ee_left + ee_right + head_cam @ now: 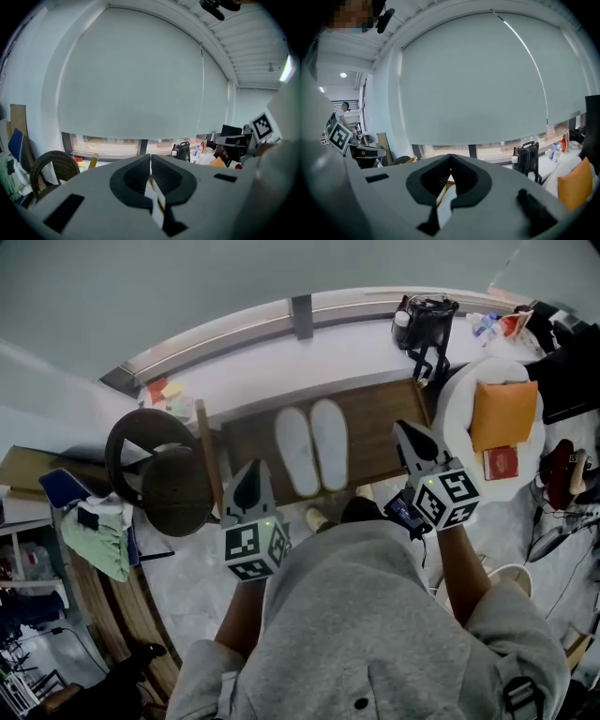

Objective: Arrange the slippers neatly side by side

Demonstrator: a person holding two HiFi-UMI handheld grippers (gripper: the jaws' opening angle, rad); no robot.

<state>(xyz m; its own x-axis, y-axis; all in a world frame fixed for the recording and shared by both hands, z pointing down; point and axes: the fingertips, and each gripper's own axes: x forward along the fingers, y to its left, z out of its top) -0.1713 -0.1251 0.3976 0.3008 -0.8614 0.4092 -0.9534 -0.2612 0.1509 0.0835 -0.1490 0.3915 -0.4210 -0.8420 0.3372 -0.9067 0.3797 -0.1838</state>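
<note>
Two white slippers [312,446] lie side by side, touching along their length, on a brown wooden board [380,432] on the floor below the window. My left gripper [248,476] hovers near the board's front left corner, apart from the slippers. Its jaws are shut with nothing between them, as the left gripper view [150,159] also shows. My right gripper [411,433] hangs over the board's right end, to the right of the slippers, shut and empty [450,158]. Both gripper views look level at the window blind, so the slippers are out of sight there.
A round dark wicker chair [159,474] stands left of the board. At the right, a round white table [459,418] carries an orange cushion [504,413] and a red booklet [500,462]. A black bag [424,322] sits on the window ledge. Green cloth [98,538] lies far left.
</note>
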